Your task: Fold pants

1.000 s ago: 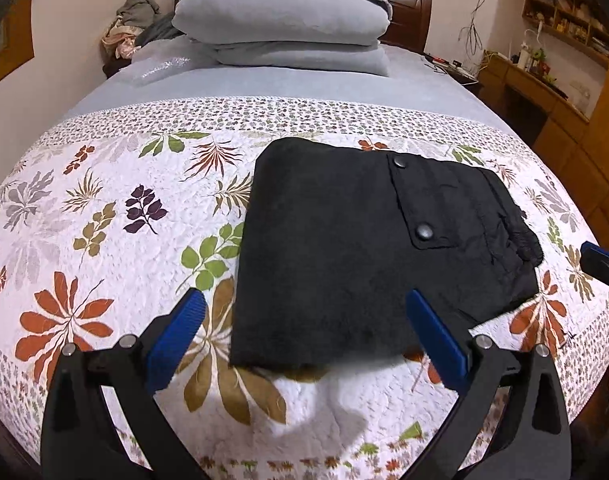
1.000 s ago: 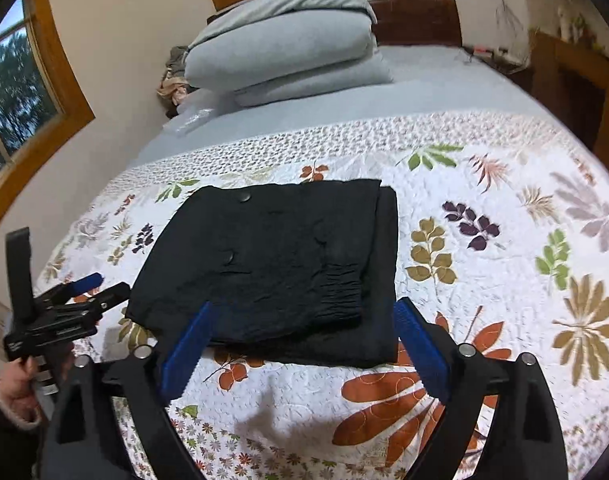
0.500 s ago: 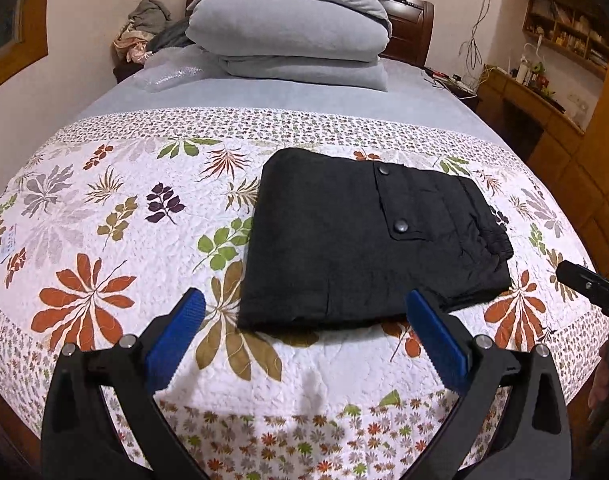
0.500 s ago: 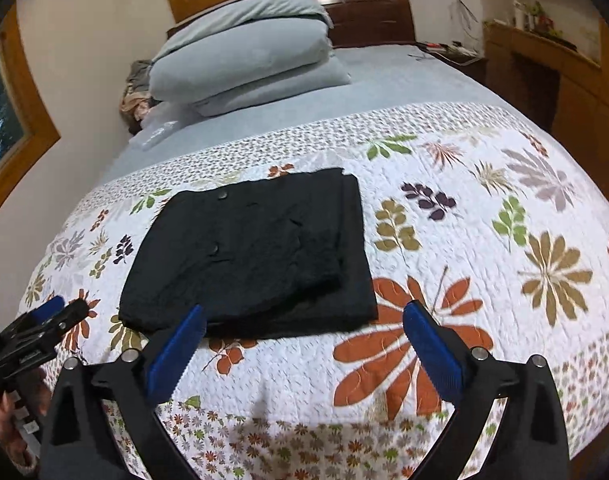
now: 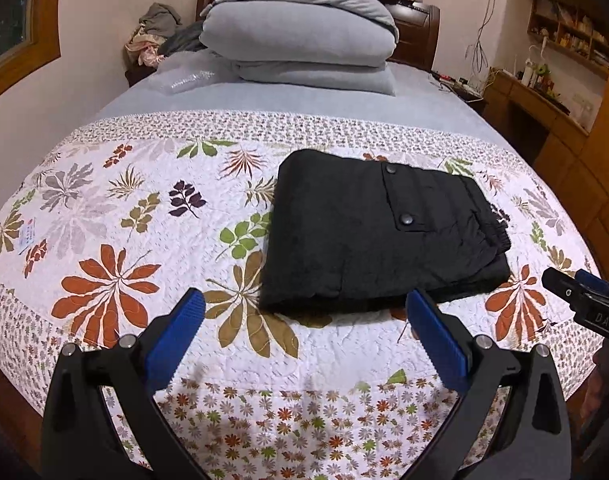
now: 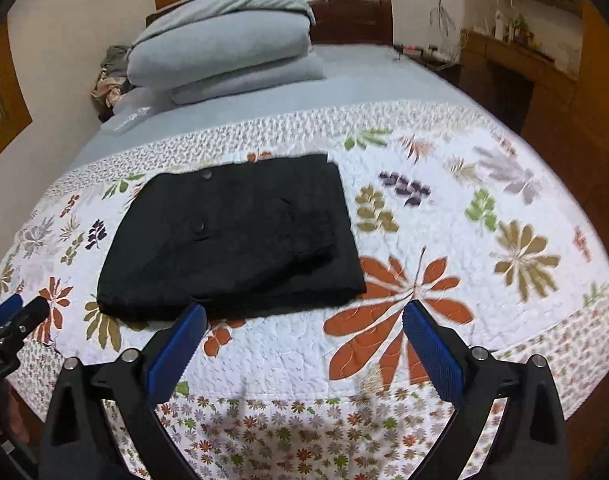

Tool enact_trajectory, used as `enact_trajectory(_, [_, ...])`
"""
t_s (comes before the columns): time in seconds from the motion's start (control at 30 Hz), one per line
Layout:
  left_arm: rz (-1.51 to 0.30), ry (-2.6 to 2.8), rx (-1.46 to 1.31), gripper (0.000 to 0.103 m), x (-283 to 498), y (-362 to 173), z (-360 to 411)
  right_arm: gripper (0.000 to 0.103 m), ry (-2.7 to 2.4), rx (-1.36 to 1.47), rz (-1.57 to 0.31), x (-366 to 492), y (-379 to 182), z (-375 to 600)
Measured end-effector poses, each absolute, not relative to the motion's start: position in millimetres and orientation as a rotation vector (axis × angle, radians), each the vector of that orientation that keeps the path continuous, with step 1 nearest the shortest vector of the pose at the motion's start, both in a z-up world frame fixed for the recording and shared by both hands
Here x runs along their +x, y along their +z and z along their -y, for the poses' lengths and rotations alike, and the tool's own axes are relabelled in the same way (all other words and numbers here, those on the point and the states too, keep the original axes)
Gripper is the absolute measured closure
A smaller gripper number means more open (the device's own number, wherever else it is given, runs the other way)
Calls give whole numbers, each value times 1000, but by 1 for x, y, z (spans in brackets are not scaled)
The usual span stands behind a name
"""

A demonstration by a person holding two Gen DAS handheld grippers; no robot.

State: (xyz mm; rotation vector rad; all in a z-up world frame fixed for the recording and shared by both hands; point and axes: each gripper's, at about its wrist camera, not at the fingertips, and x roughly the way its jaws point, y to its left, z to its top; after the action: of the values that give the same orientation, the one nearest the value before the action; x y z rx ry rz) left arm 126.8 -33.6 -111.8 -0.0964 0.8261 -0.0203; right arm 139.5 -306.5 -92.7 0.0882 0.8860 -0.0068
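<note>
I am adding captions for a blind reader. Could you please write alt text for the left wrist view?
Black pants lie folded into a flat rectangle on a floral quilt on a bed. The open left gripper hangs in front of them, touching nothing. Grey pillows are stacked at the headboard.

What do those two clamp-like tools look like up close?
The left gripper and right gripper look alike: black angular plastic frames with small silver bolts. Each has two flat fingers covered in ribbed blue pads. White letters reading "DAS" mark the right one's side. No cables show.
</note>
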Motion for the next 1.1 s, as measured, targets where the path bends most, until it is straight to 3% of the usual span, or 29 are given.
enact_trajectory(0.6, [-725, -54, -83, 3, 86, -54, 45, 3, 32, 140, -811, 98, -42, 302])
enact_trajectory(1.1, [-718, -56, -74, 3, 66, -44, 46, 3, 6, 90, -770, 76, -25, 294])
